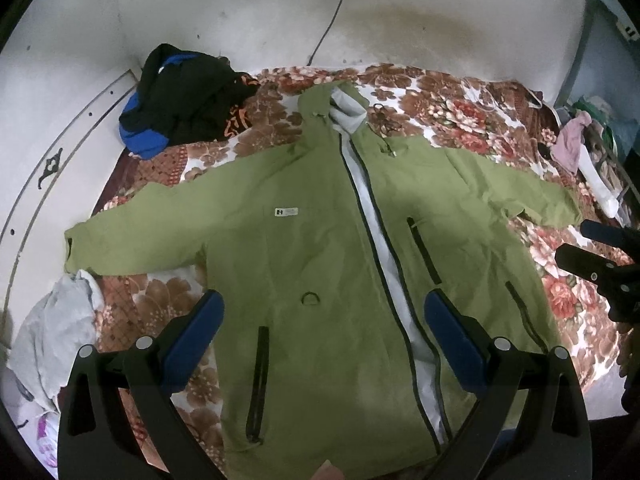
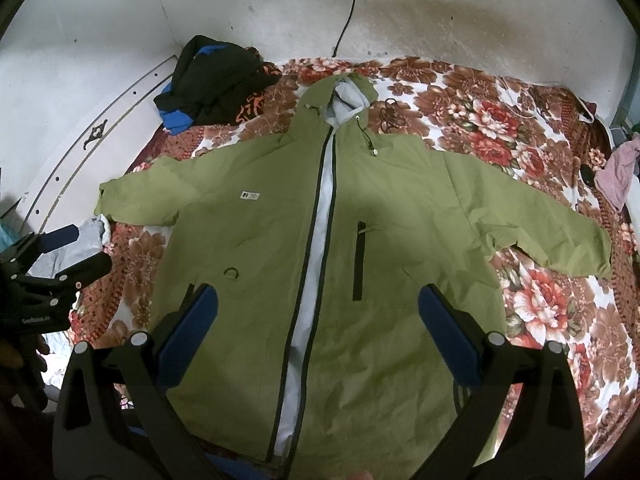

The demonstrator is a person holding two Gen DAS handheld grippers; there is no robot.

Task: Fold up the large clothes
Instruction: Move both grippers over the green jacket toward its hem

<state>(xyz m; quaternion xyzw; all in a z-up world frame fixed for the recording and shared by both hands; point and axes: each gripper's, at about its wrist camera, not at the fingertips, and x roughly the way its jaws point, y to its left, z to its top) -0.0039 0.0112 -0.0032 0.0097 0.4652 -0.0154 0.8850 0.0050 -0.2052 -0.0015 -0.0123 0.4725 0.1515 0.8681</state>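
A large olive-green hooded jacket [image 1: 304, 256] lies flat, front up, on the floral bed cover, sleeves spread to both sides, zip open with pale lining showing; it also shows in the right wrist view [image 2: 400, 208]. My left gripper [image 1: 324, 312] is open and empty, hovering above the jacket's lower front. My right gripper [image 2: 318, 304] is open and empty above the jacket's lower middle. The right gripper also shows at the right edge of the left wrist view [image 1: 600, 252]; the left gripper shows at the left edge of the right wrist view [image 2: 68, 250].
A black and blue garment pile [image 1: 180, 100] lies at the bed's far left corner. A grey garment [image 1: 56, 332] lies at the left edge. Pink and white clothes [image 1: 576, 144] lie at the far right. White walls, with a cable [image 1: 328, 28] hanging, bound the bed.
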